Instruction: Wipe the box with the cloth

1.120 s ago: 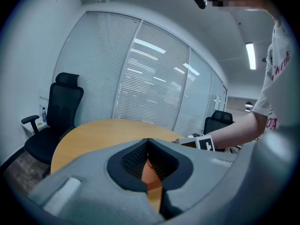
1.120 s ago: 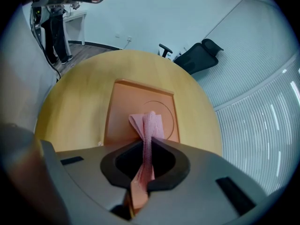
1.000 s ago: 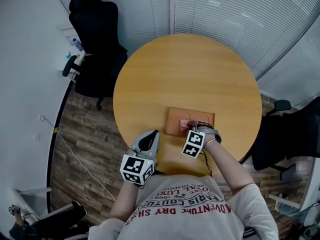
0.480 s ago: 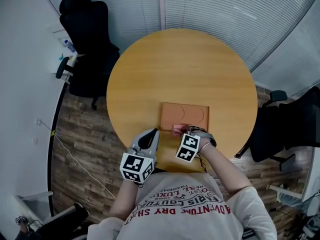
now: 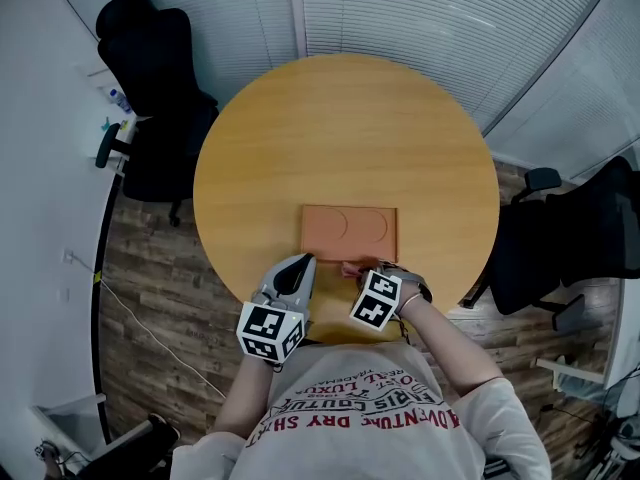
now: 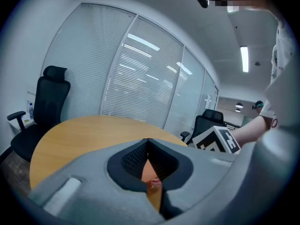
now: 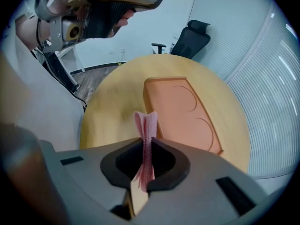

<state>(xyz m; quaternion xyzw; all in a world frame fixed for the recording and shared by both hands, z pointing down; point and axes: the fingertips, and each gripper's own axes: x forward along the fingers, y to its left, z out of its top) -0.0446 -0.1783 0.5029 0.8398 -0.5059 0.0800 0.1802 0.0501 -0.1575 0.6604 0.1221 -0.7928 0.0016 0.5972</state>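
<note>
A flat orange box [image 5: 348, 232] with two round outlines on its top lies on the round wooden table [image 5: 340, 128], toward the near side. My right gripper [image 5: 362, 269] is shut on a folded pink cloth [image 5: 350, 267] just off the box's near edge. In the right gripper view the cloth [image 7: 146, 128] stands up from between the jaws of the right gripper [image 7: 148, 143], with the box [image 7: 180, 111] ahead. My left gripper [image 5: 299, 263] hovers by the box's near left corner, shut and empty. The left gripper [image 6: 148, 140] shows a sliver of box and cloth past its jaws.
Black office chairs stand at the far left [image 5: 145, 78] and at the right [image 5: 575, 238] of the table. Window blinds [image 5: 420, 18] run behind it. The table's near edge is right under both grippers. A cable [image 5: 150, 318] lies on the wooden floor.
My right gripper has drawn the cloth back across the box's top toward me, from on the box to just off its near edge. The left gripper has stayed put.
</note>
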